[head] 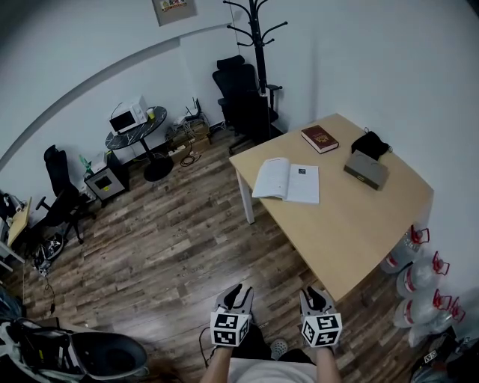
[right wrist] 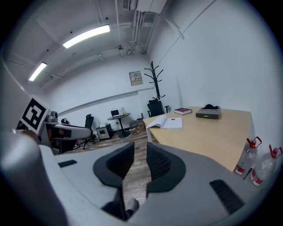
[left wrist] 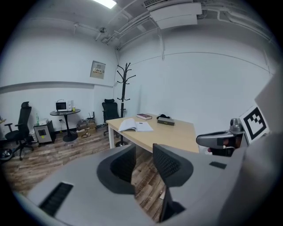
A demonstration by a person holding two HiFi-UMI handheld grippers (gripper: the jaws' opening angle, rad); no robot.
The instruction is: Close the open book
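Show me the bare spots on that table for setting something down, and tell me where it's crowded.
The whole near half of the table is bare, from the open book and grey box to the near corner. A narrower bare strip runs between those two. The far end is crowded: red book, black bundle and the box sit close together.

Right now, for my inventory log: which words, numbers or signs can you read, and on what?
None can be read.
Wall poster: print too small.
Open book: page print too small.
Red book: cover mark blurred.
Left gripper, right gripper: black-and-white square markers, no letters.
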